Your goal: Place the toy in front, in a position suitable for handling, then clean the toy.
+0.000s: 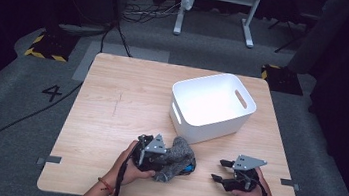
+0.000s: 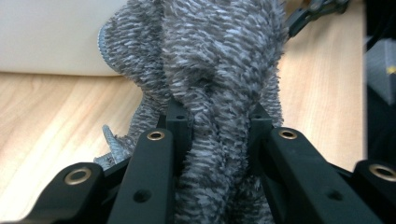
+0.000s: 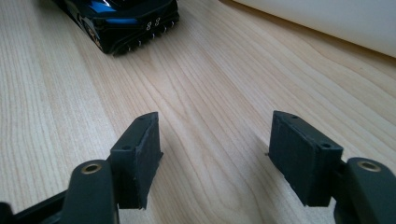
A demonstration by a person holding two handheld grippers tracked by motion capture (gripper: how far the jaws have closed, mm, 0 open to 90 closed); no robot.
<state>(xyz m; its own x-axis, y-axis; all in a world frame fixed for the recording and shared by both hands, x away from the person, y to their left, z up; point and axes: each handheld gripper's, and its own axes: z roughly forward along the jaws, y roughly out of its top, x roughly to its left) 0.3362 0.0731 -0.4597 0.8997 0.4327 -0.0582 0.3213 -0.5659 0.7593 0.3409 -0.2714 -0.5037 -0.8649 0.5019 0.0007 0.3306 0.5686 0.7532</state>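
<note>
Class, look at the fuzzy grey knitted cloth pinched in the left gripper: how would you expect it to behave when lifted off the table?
The fuzzy grey knitted cloth probably flops and drapes, since it already bunches in soft folds. Its fuzzy pile suggests little slipping between the left gripper pads. It looks light and unbreakable.

I held my left claw (image 1: 167, 161) clamped tight, low by my left hand (image 1: 126, 165); my right claw (image 1: 221, 170) stood half open, empty.

"4" on floor (image 1: 52, 92); "88" on toy car (image 3: 135, 21)
</note>
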